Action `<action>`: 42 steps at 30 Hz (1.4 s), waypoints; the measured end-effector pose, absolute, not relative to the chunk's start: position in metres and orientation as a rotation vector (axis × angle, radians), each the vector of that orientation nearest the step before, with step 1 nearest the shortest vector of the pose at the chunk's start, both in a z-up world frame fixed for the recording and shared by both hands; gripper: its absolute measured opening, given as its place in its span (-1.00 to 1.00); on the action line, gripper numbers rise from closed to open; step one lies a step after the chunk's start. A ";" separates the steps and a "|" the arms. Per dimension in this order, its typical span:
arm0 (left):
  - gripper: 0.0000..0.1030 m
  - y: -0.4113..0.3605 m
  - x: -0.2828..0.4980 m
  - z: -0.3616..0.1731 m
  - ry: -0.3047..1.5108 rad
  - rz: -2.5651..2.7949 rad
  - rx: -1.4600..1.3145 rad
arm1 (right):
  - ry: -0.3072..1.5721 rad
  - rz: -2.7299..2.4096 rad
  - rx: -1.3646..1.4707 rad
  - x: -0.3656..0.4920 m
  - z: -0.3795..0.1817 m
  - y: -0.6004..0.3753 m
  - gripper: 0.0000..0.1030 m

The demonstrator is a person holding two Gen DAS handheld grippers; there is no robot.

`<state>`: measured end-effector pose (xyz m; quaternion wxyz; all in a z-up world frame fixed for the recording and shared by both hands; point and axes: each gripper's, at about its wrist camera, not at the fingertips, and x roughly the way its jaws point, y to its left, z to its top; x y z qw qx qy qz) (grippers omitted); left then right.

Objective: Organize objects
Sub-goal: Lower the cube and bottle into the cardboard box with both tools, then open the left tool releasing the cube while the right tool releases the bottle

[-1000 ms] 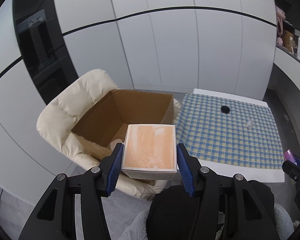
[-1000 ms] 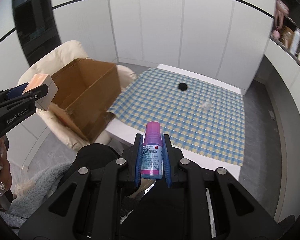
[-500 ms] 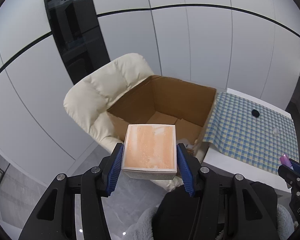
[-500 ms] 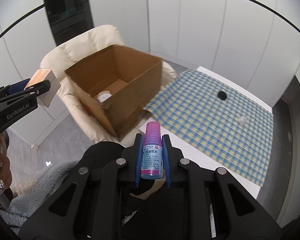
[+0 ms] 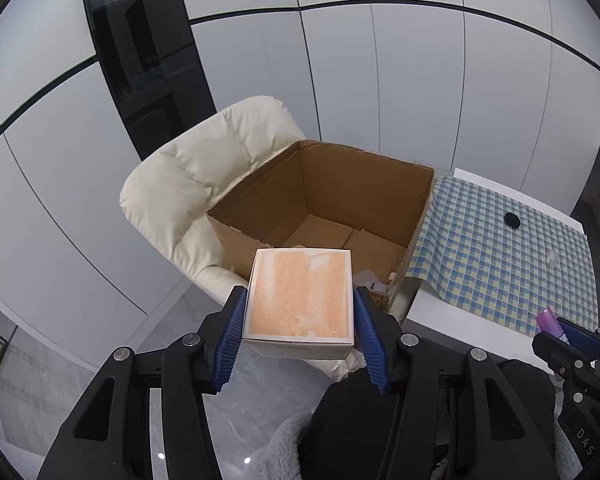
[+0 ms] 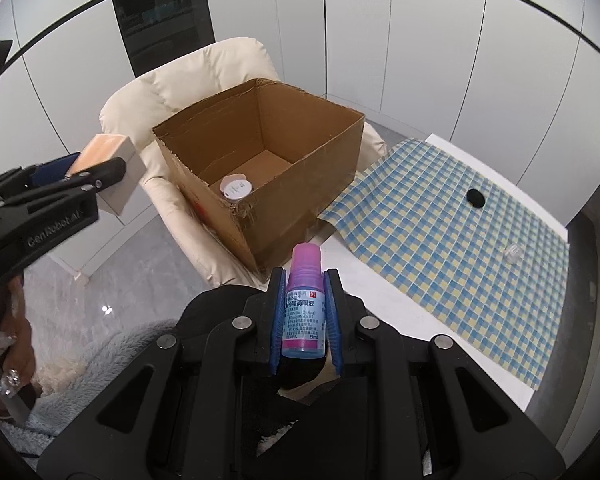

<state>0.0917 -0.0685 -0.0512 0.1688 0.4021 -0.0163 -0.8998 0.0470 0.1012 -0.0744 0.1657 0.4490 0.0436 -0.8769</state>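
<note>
My left gripper (image 5: 300, 312) is shut on an orange-topped white box (image 5: 300, 294), held in the air just in front of the open cardboard box (image 5: 320, 208); the held box also shows in the right wrist view (image 6: 108, 168). My right gripper (image 6: 303, 292) is shut on a small pink-capped eye-drop bottle (image 6: 303, 304), in front of the cardboard box (image 6: 260, 168) and near the table edge. A white round-lidded jar (image 6: 236, 188) lies inside the cardboard box.
The cardboard box sits on a cream armchair (image 5: 204, 184). To the right is a white table with a blue checked cloth (image 6: 460, 232), bearing a black round cap (image 6: 475, 197) and a small clear piece (image 6: 512, 253). White wall panels stand behind.
Both grippers have swung left, from facing the checked table to facing the cardboard box, and come closer to it. Each still holds its object.
</note>
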 end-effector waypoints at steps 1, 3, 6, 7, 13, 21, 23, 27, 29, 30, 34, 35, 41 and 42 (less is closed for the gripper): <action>0.03 -0.068 0.090 -0.052 -0.047 -2.558 1.148 | 0.123 -2.497 1.280 0.046 -0.075 0.101 -0.62; 0.03 -0.068 0.085 -0.053 -0.044 -2.560 1.151 | 0.125 -2.496 1.278 0.041 -0.075 0.099 -0.62; 0.03 -0.068 0.077 -0.051 -0.040 -2.564 1.141 | 0.127 -2.495 1.255 0.032 -0.071 0.094 -0.62; 0.03 -0.068 0.073 -0.050 -0.042 -2.568 1.133 | 0.131 -2.496 1.246 0.029 -0.069 0.092 -0.62; 0.03 -0.082 0.047 -0.041 0.047 -2.601 1.126 | 0.177 -2.516 1.197 -0.004 -0.061 0.071 -0.62; 0.03 -0.115 0.002 -0.037 0.114 -2.574 1.095 | 0.227 -2.490 1.142 -0.057 -0.059 0.034 -0.62; 0.03 -0.123 -0.007 -0.038 0.124 -2.560 1.090 | 0.231 -2.482 1.141 -0.069 -0.061 0.028 -0.62; 0.03 -0.138 -0.030 -0.046 0.145 -2.530 1.107 | 0.231 -2.466 1.151 -0.098 -0.068 0.015 -0.62; 0.03 -0.144 -0.040 -0.052 0.135 -2.514 1.110 | 0.235 -2.464 1.152 -0.110 -0.072 0.010 -0.62; 0.03 -0.146 -0.046 -0.055 0.127 -2.506 1.111 | 0.236 -2.461 1.156 -0.117 -0.075 0.008 -0.62; 0.03 -0.159 -0.068 -0.067 0.115 -2.470 1.133 | 0.229 -2.450 1.169 -0.139 -0.087 0.001 -0.62; 0.03 -0.161 -0.072 -0.070 0.117 -2.462 1.135 | 0.227 -2.446 1.175 -0.144 -0.091 -0.001 -0.62; 0.03 -0.173 -0.089 -0.082 0.107 -2.426 1.148 | 0.215 -2.424 1.206 -0.165 -0.111 -0.006 -0.62; 0.03 -0.173 -0.091 -0.083 0.098 -2.429 1.144 | 0.212 -2.421 1.211 -0.168 -0.114 -0.007 -0.62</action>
